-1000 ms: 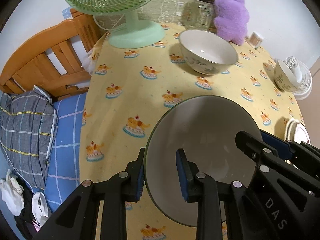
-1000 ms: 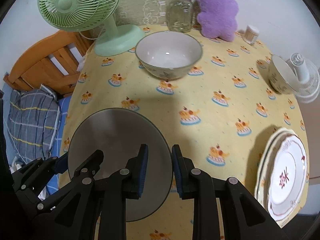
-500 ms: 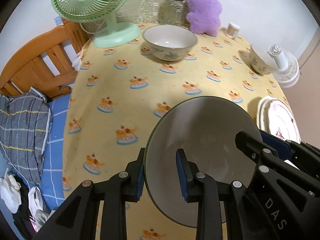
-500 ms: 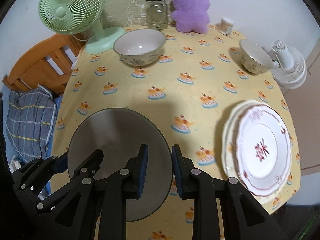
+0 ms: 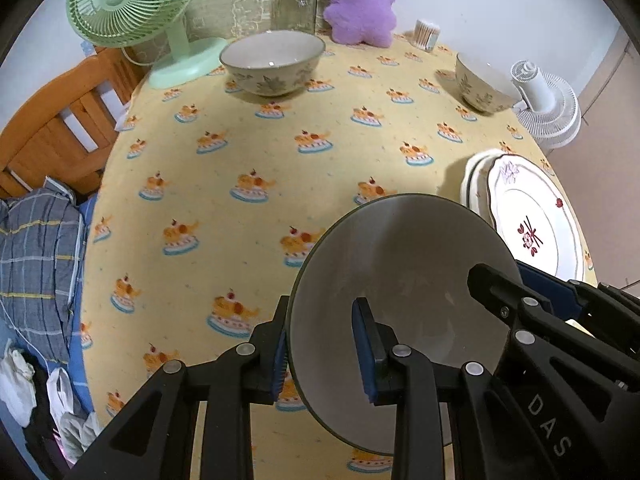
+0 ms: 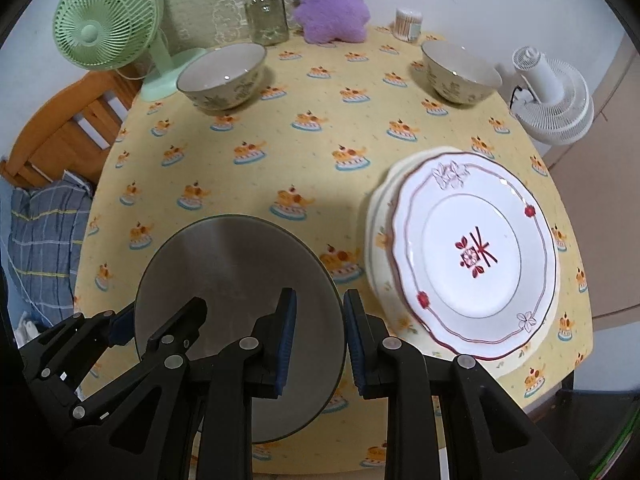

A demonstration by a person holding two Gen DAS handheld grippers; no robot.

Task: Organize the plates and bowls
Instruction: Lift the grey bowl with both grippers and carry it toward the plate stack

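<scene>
Both grippers hold one grey plate (image 5: 400, 280) above the yellow cake-print tablecloth (image 5: 248, 152). My left gripper (image 5: 322, 352) is shut on its left rim; my right gripper (image 6: 318, 340) is shut on its right rim, and the plate also shows in the right wrist view (image 6: 236, 280). A stack of white floral plates (image 6: 476, 256) lies on the table to the right, also seen in the left wrist view (image 5: 524, 216). A large patterned bowl (image 6: 222, 74) stands at the back left and a smaller one (image 6: 460, 72) at the back right.
At the back stand a green fan (image 6: 108, 36), a glass jar (image 6: 266, 12), a purple plush toy (image 6: 330, 0) and a cotton swab box (image 6: 408, 24). A white fan (image 6: 554, 96) lies at the right edge. A wooden bed frame (image 5: 52, 120) is left of the table.
Both grippers have lifted and drawn back with the grey plate, and turned to the right. The plate stack and the right bowl have come more fully into view.
</scene>
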